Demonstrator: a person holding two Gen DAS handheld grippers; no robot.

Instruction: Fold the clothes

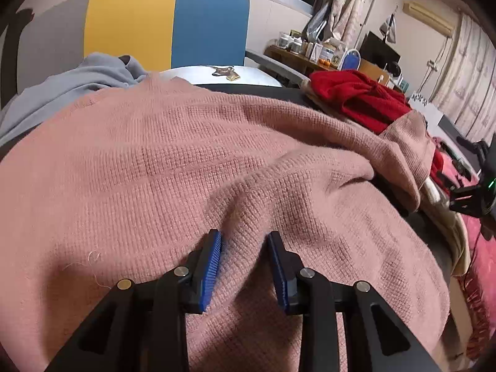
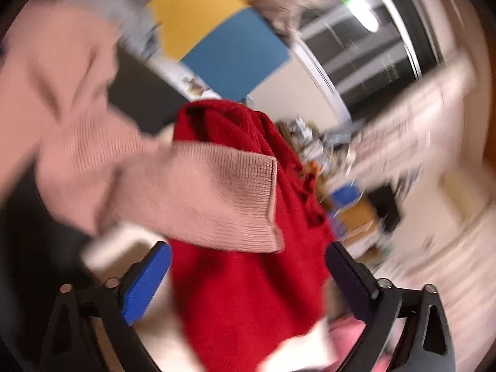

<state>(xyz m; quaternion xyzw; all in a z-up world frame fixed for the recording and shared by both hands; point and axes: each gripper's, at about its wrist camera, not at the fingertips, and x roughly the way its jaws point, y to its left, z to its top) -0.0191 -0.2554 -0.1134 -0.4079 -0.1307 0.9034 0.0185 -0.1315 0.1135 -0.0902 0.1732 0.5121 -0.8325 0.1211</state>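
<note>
A dusty pink knit sweater (image 1: 186,161) lies spread over the dark work surface and fills the left wrist view. My left gripper (image 1: 245,238) is open, its blue pads resting on the sweater on either side of a raised fold of the knit. One pink sleeve runs off to the right, over a red knit garment (image 1: 356,99). In the blurred right wrist view the sleeve's ribbed cuff (image 2: 248,198) lies across the red garment (image 2: 248,294). My right gripper (image 2: 248,248) is wide open just before the cuff, holding nothing.
A grey garment (image 1: 77,77) lies at the sweater's far left. A yellow and blue panel (image 1: 167,21) stands behind. A cluttered wooden shelf (image 1: 310,52) is at the back right. The other gripper's black body (image 1: 474,186) shows at the right edge.
</note>
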